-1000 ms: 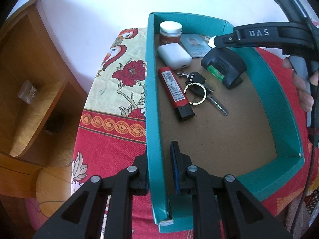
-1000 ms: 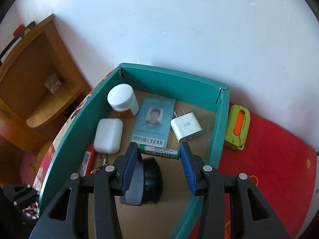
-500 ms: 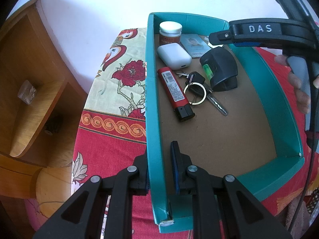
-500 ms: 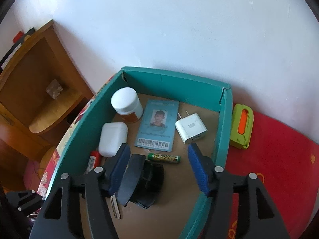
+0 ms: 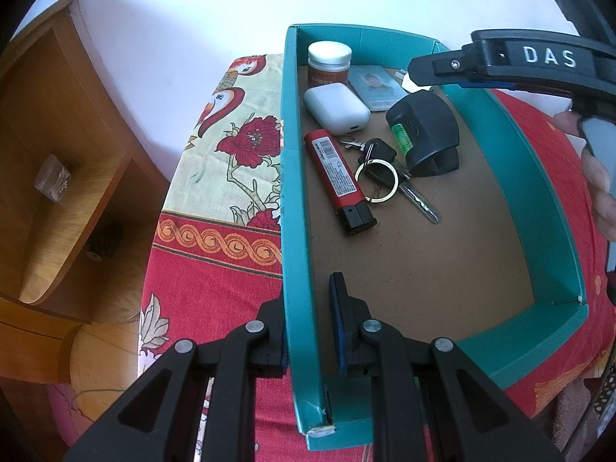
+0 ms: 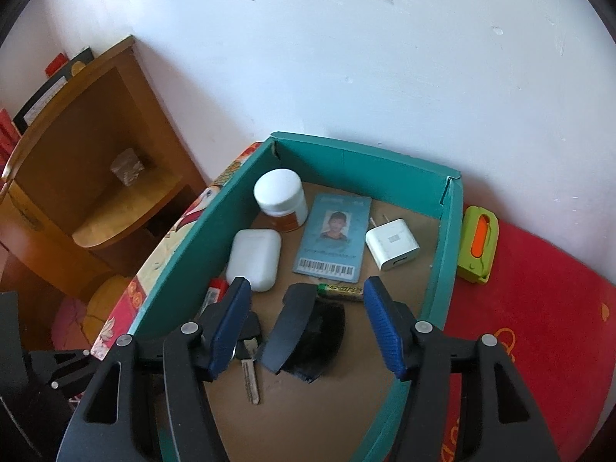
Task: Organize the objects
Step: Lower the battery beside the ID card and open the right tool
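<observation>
Evidently the left gripper (image 5: 308,319) is clamped on the near side wall of the shallow teal cardboard box (image 5: 294,231), presumably to steady it while items go in. The right gripper (image 6: 306,319) hangs above the box interior, its jaws having just opened and now empty. Beneath them the green cylindrical battery (image 6: 340,292) lies released on the box floor, against the black plastic clip-like object (image 6: 308,331) and just below the blue ID card (image 6: 333,238).

A green battery (image 6: 339,291) lies flat in the teal box (image 6: 358,163). A black clip (image 6: 308,337) rests just beside it.
</observation>
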The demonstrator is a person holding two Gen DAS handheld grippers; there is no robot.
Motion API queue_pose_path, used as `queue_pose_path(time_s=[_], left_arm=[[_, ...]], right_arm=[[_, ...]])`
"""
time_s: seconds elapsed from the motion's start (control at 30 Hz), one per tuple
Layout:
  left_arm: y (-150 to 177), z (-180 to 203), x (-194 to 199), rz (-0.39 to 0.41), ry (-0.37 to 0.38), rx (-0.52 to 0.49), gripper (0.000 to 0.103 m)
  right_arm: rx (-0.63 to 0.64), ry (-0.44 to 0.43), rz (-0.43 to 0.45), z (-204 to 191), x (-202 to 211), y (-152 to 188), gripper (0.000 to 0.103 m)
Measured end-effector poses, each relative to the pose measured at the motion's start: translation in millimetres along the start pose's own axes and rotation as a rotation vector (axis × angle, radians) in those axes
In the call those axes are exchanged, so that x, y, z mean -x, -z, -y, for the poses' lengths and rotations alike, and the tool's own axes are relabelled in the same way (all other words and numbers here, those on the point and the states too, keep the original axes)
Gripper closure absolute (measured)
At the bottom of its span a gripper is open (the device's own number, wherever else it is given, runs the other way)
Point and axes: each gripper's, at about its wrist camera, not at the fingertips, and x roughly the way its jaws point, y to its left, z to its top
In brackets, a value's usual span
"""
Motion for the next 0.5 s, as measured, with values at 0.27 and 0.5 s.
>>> queue_pose_path(time_s=[0.27, 0.5], left_arm=[[0, 1, 0, 0.0, -0.001, 0.001, 0.089], [0, -2, 0, 0.0, 0.0, 0.001, 0.089]], right_arm=[[0.023, -0.018, 0.016, -9, 14, 5, 0.041], [0.032, -0.039, 0.037, -13, 30, 12, 0.041]])
